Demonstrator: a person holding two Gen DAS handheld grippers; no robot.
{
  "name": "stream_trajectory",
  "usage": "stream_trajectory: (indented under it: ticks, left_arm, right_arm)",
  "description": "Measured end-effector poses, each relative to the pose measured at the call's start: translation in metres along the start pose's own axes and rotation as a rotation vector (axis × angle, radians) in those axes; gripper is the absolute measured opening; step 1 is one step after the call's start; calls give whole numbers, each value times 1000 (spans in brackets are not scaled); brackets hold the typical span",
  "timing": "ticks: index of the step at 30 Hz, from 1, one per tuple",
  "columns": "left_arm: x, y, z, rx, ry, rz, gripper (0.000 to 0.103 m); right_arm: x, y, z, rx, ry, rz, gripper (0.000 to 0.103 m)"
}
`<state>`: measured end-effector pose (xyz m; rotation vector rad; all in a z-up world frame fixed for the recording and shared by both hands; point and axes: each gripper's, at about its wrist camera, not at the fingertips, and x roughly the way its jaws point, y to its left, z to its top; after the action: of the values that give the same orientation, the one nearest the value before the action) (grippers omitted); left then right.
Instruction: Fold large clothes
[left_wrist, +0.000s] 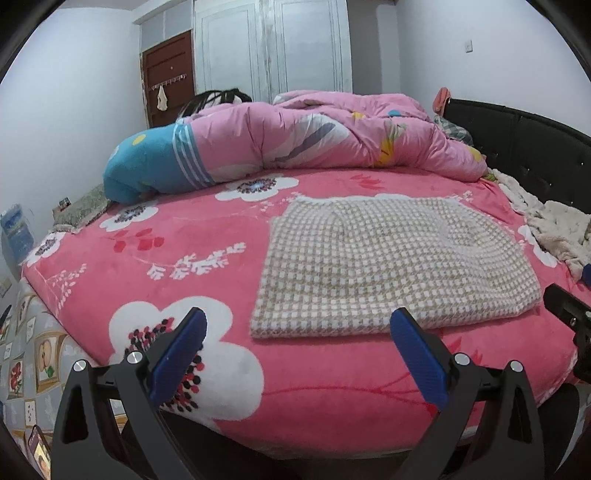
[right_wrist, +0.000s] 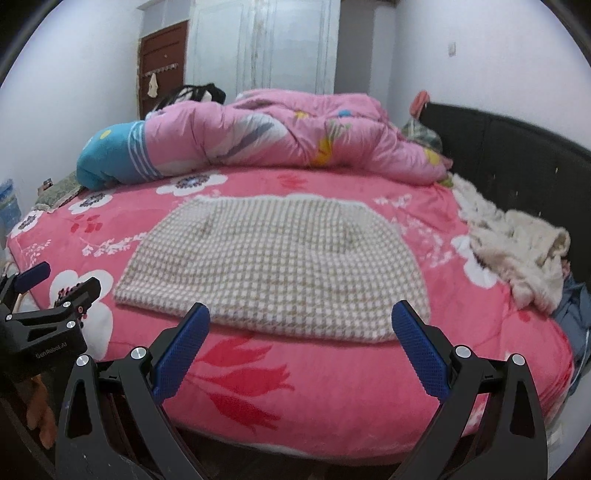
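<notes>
The checked sweater (left_wrist: 391, 266) lies flat on the pink blanket (left_wrist: 147, 258), in front of the heaped quilt (left_wrist: 314, 133) and just back from the bed's near edge, already looking folded into a neat block. My judgement is that any further fold goes best with each gripper pinching one near corner of the sweater, lifting evenly and carrying that edge toward the quilt. The left gripper (left_wrist: 297, 354) and the right gripper (right_wrist: 301, 349) both stand spread wide, short of the sweater's near edge, holding and touching nothing.
</notes>
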<state>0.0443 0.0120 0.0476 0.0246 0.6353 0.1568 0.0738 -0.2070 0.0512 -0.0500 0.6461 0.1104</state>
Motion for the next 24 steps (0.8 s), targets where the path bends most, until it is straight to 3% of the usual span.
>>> stream_trajectory:
  ticks: [11, 24]
  left_arm:
    - [37, 1, -12, -54, 125, -31, 98]
    - [70, 32, -21, -115, 187, -84, 98]
  right_arm:
    - [16, 8, -8, 20, 115, -78, 95]
    - [37, 38, -5, 7, 174, -161, 95]
